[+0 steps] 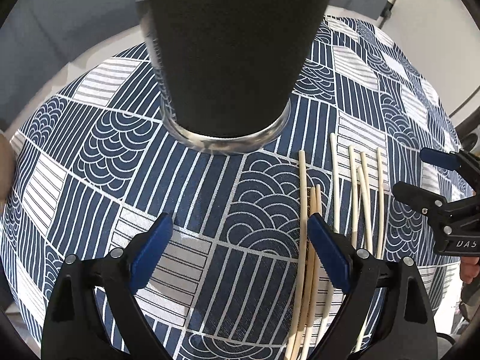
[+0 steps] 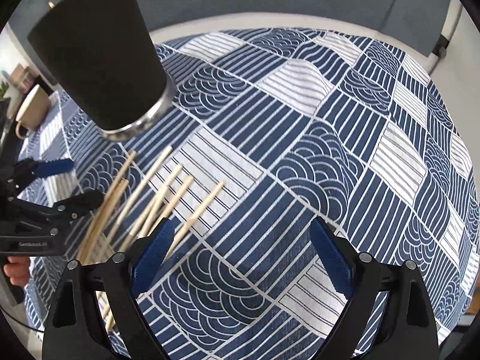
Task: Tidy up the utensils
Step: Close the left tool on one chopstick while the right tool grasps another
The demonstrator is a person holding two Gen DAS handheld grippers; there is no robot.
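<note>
8 chopsticks [image 1: 364, 198] are lying roughly parallel on the patterned tablecloth [image 1: 210, 180], tips pointing toward 1 black cup [image 1: 228, 60]. Left gripper [image 1: 240, 258] and right gripper [image 2: 240, 258] are both hovering wide open, holding nothing.

Tablecloth [image 1: 210, 198] w/ chopsticks [image 1: 364, 192], cup [image 1: 228, 60]

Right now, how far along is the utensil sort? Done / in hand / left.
Done: at least two stick tips show above the rim of the black cup, so some look loaded.
In hand: nothing. The left gripper and right gripper are both open and empty.
Left: the loose chopsticks lie scattered on the patterned tablecloth beside the cup; at least seven remain.
</note>
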